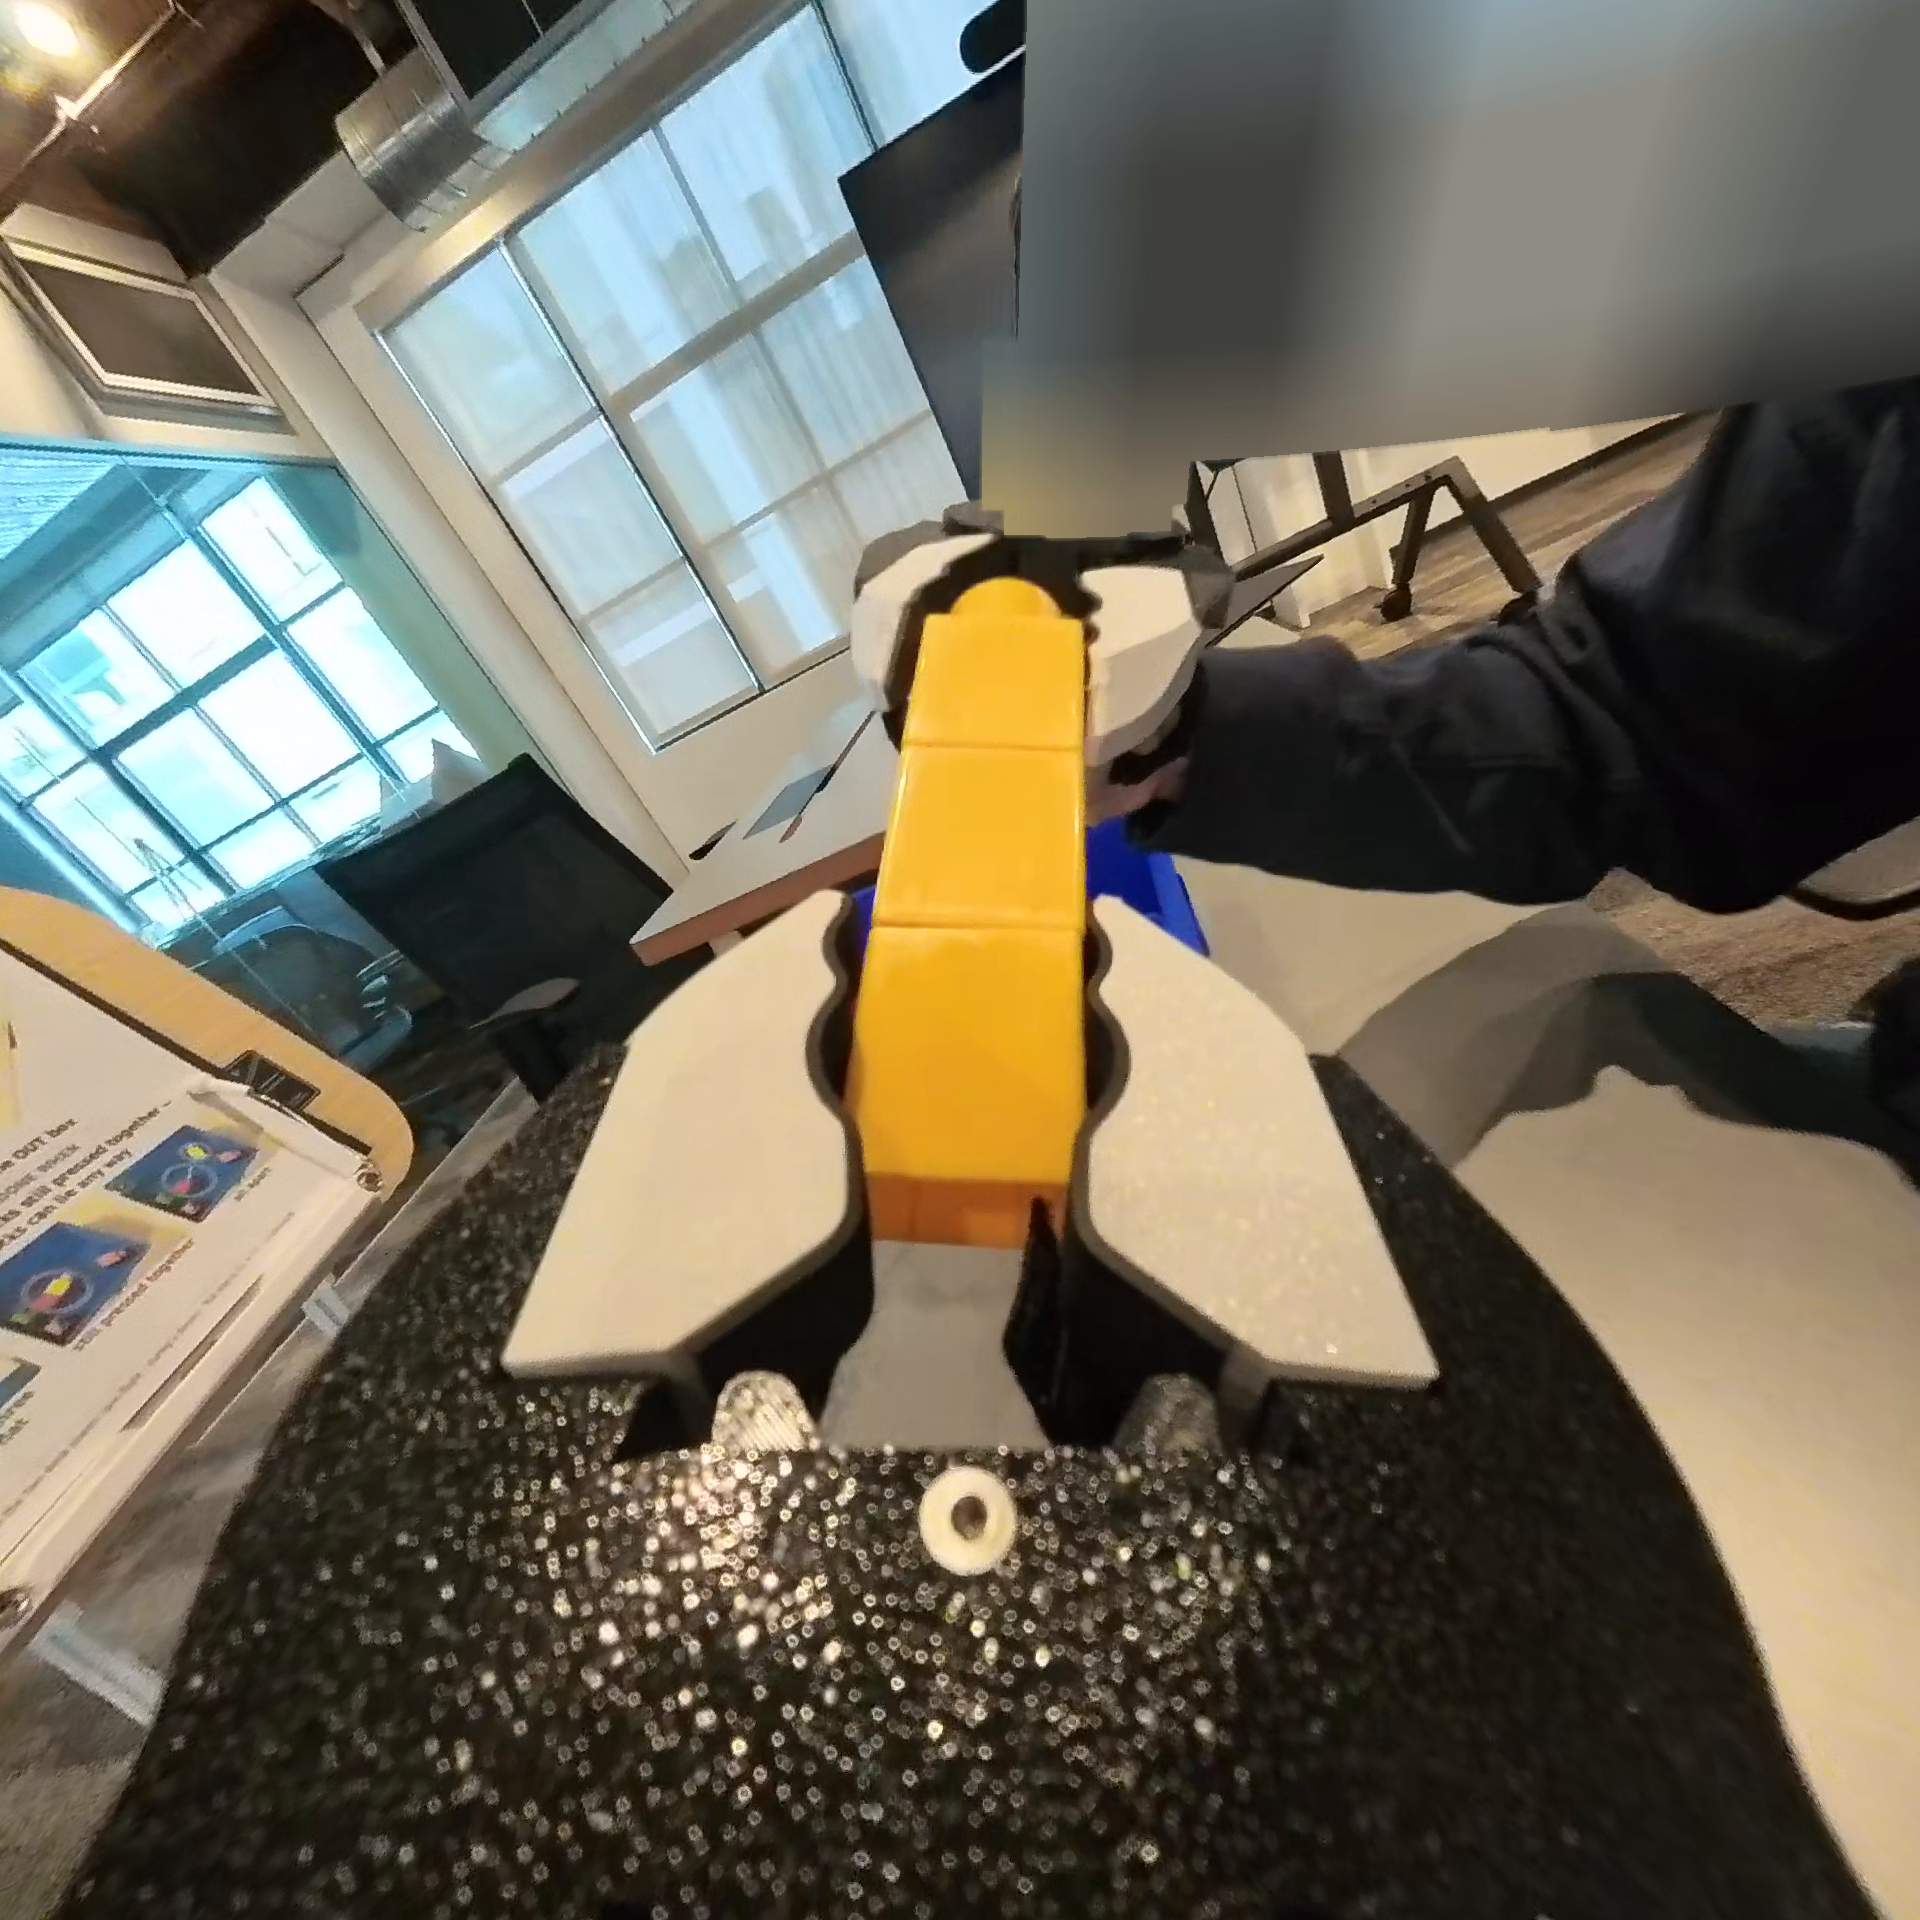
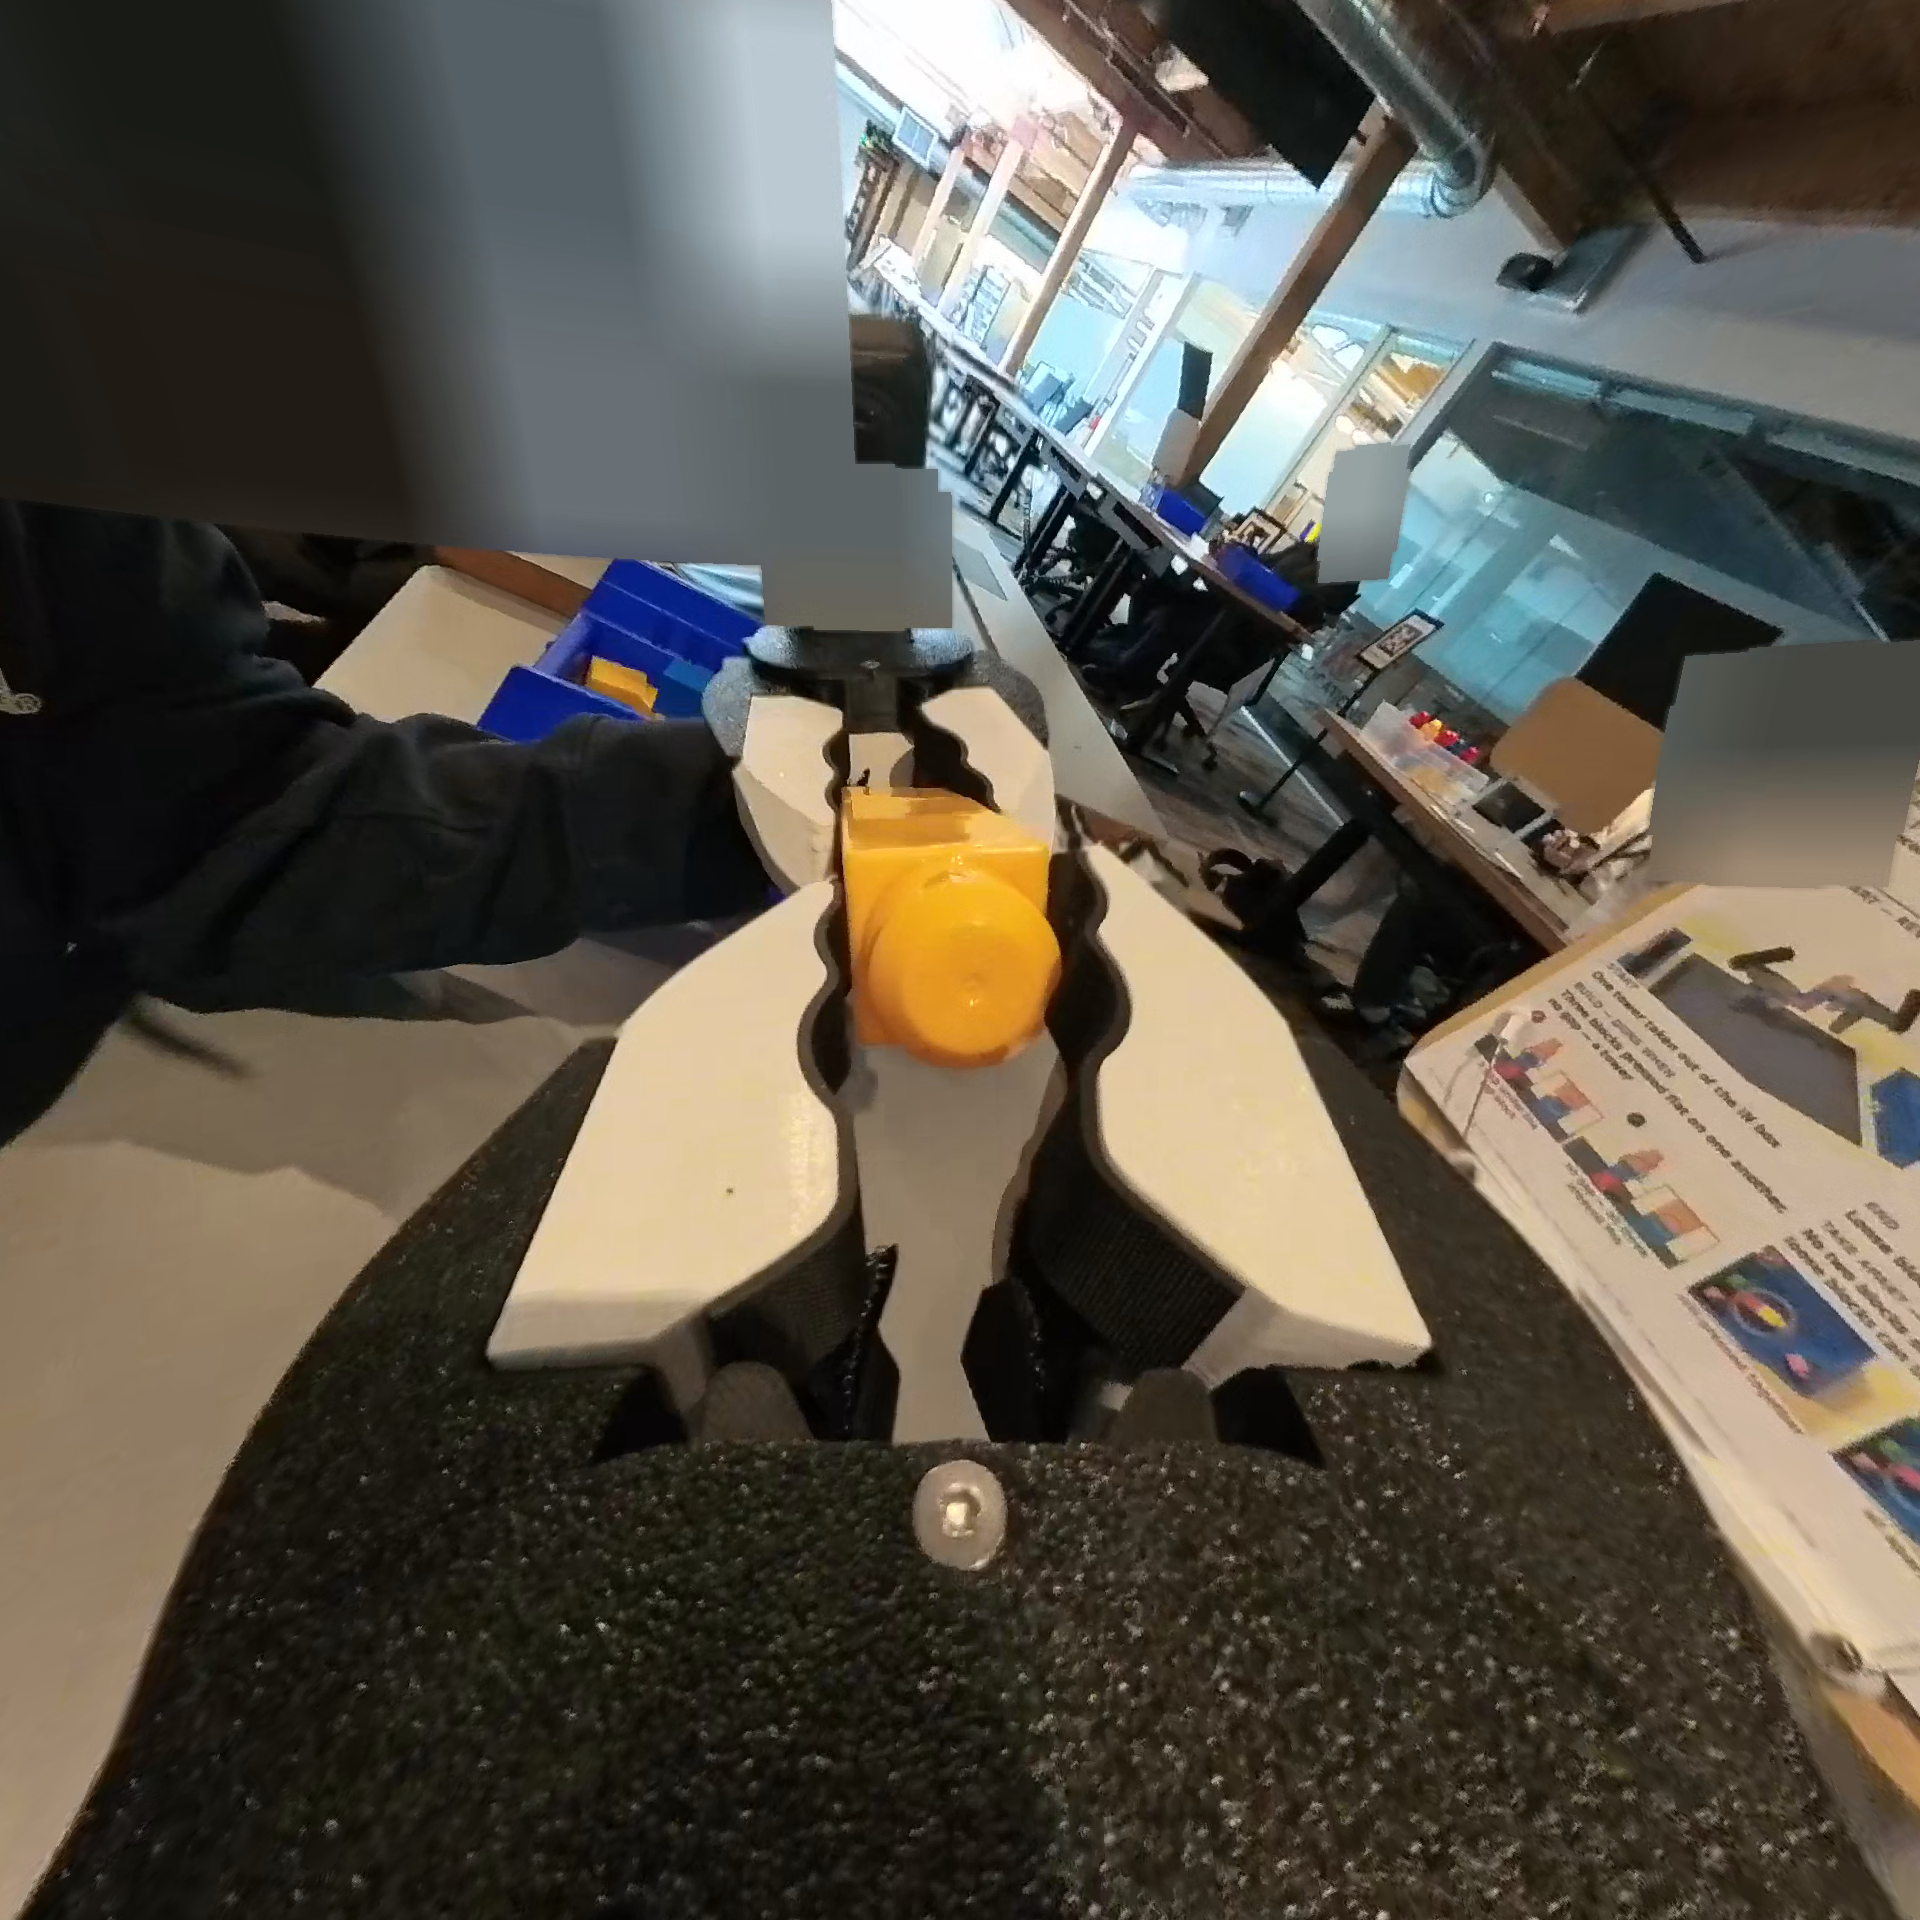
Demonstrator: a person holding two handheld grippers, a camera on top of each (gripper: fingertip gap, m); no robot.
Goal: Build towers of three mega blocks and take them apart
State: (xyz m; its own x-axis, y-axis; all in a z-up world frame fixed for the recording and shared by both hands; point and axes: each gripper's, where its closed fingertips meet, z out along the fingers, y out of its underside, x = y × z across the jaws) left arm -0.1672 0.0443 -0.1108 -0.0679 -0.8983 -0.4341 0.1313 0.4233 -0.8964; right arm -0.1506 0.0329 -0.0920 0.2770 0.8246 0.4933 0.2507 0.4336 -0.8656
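Left tool [image 1: 966, 1049] pinches yellow tower [image 1: 977, 883] of 3 blocks; right tool [image 2: 951, 987] pinches its stud end.

Large gridded windows [image 1: 665, 416] fill the far wall beneath a silver ventilation duct [image 1: 416, 156], with a dark monitor panel [image 1: 925, 270] beside them and a black office chair [image 1: 499, 894] below. An illustrated instruction sheet [image 2: 1704, 1195] on a wooden board lies on the pale bench [image 2: 156, 1195] at the right, and another such sheet [image 1: 177, 1247] stands at the left. Long rows of desks [image 2: 1143, 499] and slanting wooden posts [image 2: 1288, 281] recede behind, one nearer desk carrying a cardboard box [image 2: 1579, 748].
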